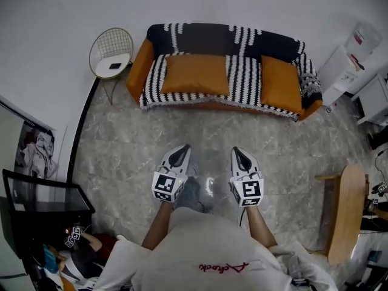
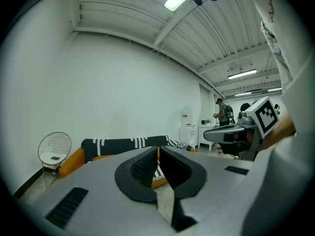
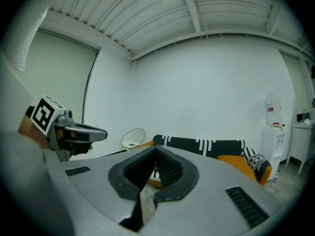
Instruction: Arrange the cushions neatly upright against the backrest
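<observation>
Two orange cushions lie on the seat of the striped sofa (image 1: 244,73), the left cushion (image 1: 195,73) and right cushion (image 1: 280,83) below its backrest (image 1: 206,39), while the left hand-held gripper (image 1: 180,156) and right hand-held gripper (image 1: 242,157), both closed tight and empty, hover over the floor (image 1: 121,153) well apart from it.
</observation>
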`<state>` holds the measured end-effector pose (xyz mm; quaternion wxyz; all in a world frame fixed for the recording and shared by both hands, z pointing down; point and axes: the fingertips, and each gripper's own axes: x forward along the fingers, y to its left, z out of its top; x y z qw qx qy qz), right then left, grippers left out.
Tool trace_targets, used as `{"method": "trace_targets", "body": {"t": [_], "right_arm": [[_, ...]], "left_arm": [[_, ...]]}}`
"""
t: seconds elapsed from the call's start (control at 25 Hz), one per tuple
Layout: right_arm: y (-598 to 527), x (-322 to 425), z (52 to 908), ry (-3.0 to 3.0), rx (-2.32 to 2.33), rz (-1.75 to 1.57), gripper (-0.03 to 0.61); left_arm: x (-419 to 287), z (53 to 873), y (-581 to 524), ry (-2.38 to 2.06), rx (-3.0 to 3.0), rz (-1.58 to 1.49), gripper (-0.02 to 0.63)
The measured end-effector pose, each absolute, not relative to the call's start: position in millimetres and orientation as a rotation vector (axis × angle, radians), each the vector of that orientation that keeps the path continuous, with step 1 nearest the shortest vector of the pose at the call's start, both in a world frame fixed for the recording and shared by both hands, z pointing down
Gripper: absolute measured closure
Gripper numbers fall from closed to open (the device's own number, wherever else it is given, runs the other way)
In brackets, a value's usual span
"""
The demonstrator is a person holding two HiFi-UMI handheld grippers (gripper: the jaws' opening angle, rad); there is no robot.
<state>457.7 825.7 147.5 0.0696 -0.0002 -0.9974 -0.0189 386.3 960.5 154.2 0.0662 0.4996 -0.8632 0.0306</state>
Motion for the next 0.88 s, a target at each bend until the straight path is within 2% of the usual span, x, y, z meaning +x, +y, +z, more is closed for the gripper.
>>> {"method": "trace_targets", "body": {"t": [0.88], "right_arm": [[815.6, 204.9, 120.5, -2.996, -0.013, -0.153, 0.551]], "left_arm": [[134.6, 135.3, 957.5, -2.626, 1.505, 0.034, 0.575]]}}
